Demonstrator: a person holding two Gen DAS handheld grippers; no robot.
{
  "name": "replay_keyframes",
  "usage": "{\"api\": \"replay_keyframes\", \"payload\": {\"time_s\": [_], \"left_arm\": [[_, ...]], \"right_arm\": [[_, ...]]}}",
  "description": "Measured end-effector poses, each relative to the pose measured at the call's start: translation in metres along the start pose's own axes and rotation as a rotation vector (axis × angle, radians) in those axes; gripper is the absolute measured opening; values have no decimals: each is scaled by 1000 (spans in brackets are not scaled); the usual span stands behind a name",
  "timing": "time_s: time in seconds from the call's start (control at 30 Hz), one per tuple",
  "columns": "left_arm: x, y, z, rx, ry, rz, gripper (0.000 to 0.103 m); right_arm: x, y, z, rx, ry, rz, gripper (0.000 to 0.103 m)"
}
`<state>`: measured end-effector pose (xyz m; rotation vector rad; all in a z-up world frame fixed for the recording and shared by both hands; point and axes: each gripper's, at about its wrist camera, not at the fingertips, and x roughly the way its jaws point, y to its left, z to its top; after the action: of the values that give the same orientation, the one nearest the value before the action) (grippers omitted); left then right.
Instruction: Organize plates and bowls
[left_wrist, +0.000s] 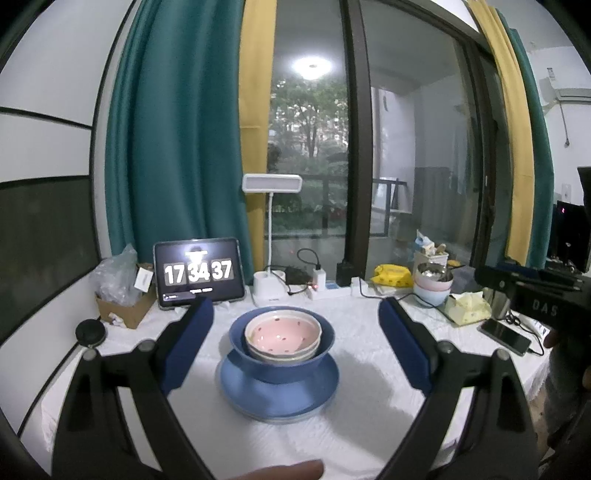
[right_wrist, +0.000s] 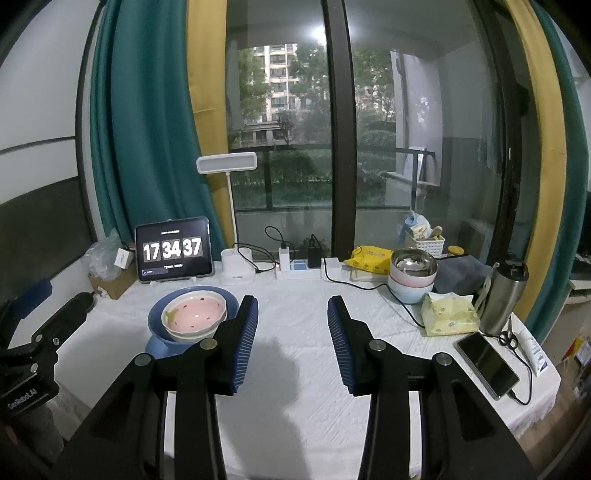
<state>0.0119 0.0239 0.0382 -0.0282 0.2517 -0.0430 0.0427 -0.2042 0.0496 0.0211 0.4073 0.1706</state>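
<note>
Bowls sit nested on the blue plate (left_wrist: 277, 391) mid-table: the pink bowl (left_wrist: 282, 332) inside the blue bowl (left_wrist: 280, 354), framed by my left gripper (left_wrist: 295, 325), released and empty. From my right gripper (right_wrist: 291, 325), also spread and empty, the stack lies left; a careless nudge could tip it.
</note>
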Motion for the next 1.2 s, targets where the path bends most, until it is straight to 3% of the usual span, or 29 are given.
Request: {"api": "replay_keyframes", "payload": {"time_s": [1.2], "left_arm": [[-1, -3, 0, 1, 6, -10, 92]], "right_arm": [[-3, -1, 0, 1, 6, 5, 41]]}}
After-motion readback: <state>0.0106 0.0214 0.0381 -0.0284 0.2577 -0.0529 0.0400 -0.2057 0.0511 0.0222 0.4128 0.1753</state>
